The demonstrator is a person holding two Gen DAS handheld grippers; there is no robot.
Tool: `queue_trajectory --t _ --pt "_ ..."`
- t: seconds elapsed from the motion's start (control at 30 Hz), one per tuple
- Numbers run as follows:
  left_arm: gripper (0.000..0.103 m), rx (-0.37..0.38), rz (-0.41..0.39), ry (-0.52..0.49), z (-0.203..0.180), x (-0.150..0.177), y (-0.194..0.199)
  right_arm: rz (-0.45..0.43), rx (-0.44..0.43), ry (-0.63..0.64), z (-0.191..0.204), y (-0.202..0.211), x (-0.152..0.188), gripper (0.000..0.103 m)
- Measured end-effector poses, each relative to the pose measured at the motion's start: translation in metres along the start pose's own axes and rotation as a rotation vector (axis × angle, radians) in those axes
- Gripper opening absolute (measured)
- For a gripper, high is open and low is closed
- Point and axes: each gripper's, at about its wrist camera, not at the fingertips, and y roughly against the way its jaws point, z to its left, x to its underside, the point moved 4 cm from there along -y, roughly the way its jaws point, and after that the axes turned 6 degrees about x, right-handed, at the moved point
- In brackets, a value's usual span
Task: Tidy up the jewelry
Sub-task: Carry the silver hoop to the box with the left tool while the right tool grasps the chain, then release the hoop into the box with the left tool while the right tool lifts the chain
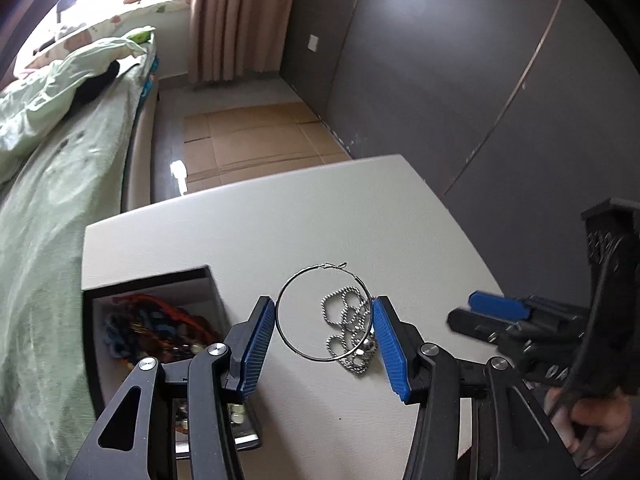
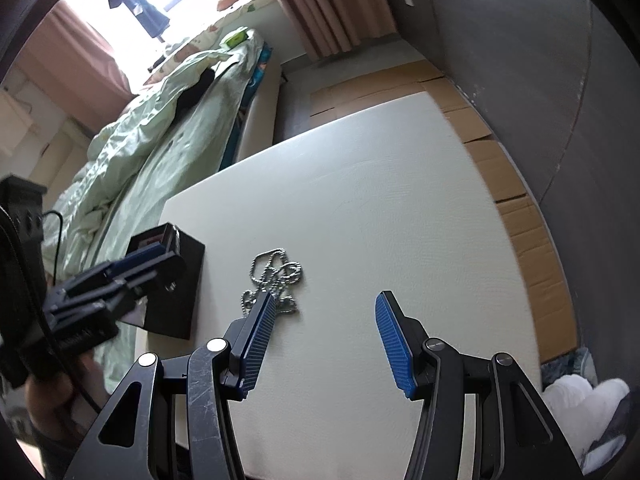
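leftmost is the black box [image 1: 148,282] w/ a tangle of colourful bits already inside, sat at the white table's [image 1: 280,220] left edge. left gripper [image 1: 324,308] is tilted steeply down, pads pinched on either side of the big silver hoop earring [image 1: 332,267], so imo this step is carrying it to the box. next move needs a swing left over the opening w/o the hoop slipping. ball chain [image 1: 352,328] lies bunched on the table. right gripper [image 2: 324,340] hovers angled down beside it, jaws apart, nothing between them
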Motion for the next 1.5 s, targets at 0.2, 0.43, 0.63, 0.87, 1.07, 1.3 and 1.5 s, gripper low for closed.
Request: queue_trajectory --t 0.2,0.43,0.63,0.87,1.07,1.3,1.5 --pt "0.052 0.004 -0.043 0.046 0.020 -0.007 0.019 0.016 0.044 0.102 0.026 -0.018 0.004 0.053" --pt "0.052 0.003 -0.083 0.105 0.046 -0.011 0.038 0.059 0.081 0.198 0.053 -0.043 0.011 0.053" --pt "0.052 -0.004 -0.112 0.148 0.067 -0.012 0.052 0.072 0.135 0.265 0.070 -0.061 0.014 0.056" --pt "0.052 -0.015 -0.116 0.166 0.079 -0.009 0.060 0.042 0.200 0.335 0.079 -0.063 0.018 0.057" --pt "0.052 -0.023 -0.109 0.165 0.081 -0.005 0.061 0.049 0.208 0.365 0.075 -0.057 0.020 0.036" --pt "0.052 0.002 -0.123 0.177 0.082 -0.006 0.064 0.025 0.130 0.315 0.067 -0.034 0.013 0.015" --pt "0.052 0.023 -0.111 0.178 0.083 -0.004 0.067 -0.020 0.128 0.309 0.069 -0.011 -0.001 0.014"
